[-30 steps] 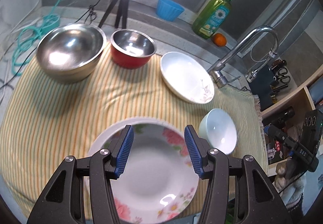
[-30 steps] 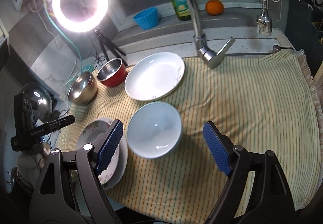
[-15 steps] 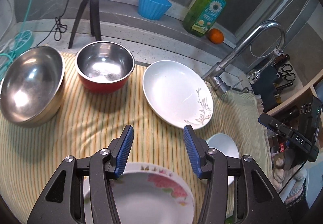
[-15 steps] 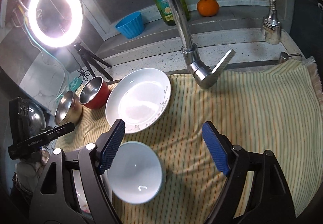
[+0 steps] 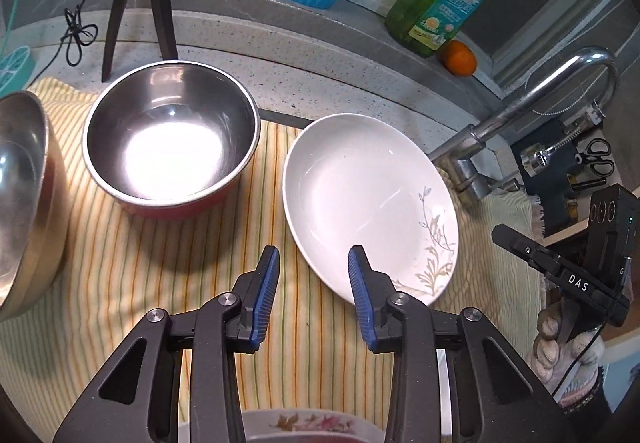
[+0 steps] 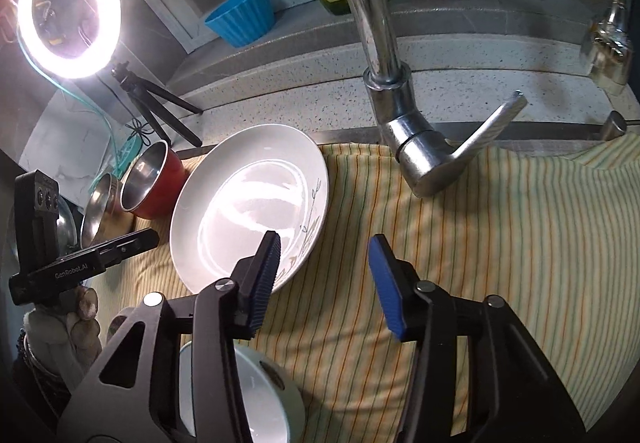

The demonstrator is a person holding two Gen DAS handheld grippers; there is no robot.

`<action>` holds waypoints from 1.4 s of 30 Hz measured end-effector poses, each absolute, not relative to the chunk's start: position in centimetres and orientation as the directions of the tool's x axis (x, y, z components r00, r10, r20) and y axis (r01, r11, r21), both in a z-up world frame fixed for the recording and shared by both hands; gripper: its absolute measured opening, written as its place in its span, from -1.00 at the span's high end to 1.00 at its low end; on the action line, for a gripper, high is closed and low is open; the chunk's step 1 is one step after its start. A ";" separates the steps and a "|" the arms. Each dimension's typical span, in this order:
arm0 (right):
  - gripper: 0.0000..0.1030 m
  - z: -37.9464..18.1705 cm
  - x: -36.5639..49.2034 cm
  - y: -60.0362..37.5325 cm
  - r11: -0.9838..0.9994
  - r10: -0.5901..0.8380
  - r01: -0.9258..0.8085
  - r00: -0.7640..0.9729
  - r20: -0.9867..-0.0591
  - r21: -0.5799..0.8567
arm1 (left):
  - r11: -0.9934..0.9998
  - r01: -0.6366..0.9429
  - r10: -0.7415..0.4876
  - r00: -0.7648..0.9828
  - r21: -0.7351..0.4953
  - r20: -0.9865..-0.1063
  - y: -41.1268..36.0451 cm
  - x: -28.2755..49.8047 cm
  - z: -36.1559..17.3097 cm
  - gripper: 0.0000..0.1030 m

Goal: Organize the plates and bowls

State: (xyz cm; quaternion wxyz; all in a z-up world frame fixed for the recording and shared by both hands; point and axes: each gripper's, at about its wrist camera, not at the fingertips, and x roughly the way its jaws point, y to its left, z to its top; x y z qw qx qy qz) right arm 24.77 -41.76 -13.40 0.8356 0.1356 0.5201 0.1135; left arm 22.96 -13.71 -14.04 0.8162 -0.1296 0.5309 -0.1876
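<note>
Plates and bowls sit spread over a striped cloth on the counter. In the left wrist view, a white plate with a leaf sprig lies centre right, a red bowl with a steel lining sits upper left of centre, and a larger steel bowl is cut off at the left edge. A flowered plate peeks in at the bottom edge, under the gripper body.

The left gripper tilts steeply down toward the cloth, its jaws apart with nothing between the blue pads; the right pad overlaps the white plate's near rim in the picture, but contact cannot be told. The right gripper is pitched down likewise, jaws apart over bare cloth, its left pad overlapping the white plate's lower right rim. A small white bowl lies at the bottom left of that view, beneath the gripper's left arm. Each view catches the other hand at its edge.

Both pairs of jaws have just been closing and stand narrower than a second ago. Compared with then, the flowered plate has slid from mid-frame to the bottom edge of the left view, and the white bowl from centre to the bottom of the right view, while the white plate now sits at the pads.
</note>
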 end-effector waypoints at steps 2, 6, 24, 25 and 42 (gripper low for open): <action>0.16 -13.9 25.3 -41.6 0.938 0.334 -0.057 0.425 -0.841 0.343 | 0.896 0.163 -0.443 0.363 -0.412 -0.820 -13.7 23.4 -14.4 0.46; 0.29 -14.6 26.5 -40.8 0.939 0.337 -0.077 0.406 -0.849 0.336 | 0.899 0.150 -0.437 0.353 -0.411 -0.827 -13.7 24.2 -15.1 0.50; 0.49 -16.9 29.7 -39.4 0.945 0.325 -0.093 0.354 -0.877 0.312 | 0.899 0.141 -0.437 0.327 -0.414 -0.838 -14.0 26.3 -16.6 0.63; 0.58 -17.0 29.7 -39.4 0.947 0.321 -0.092 0.351 -0.879 0.309 | 0.899 0.143 -0.437 0.325 -0.414 -0.838 -14.1 26.4 -16.6 0.64; 0.79 -17.2 29.9 -38.0 0.949 0.316 -0.113 0.340 -0.886 0.295 | 0.896 0.156 -0.443 0.319 -0.415 -0.838 -14.0 26.4 -16.6 0.68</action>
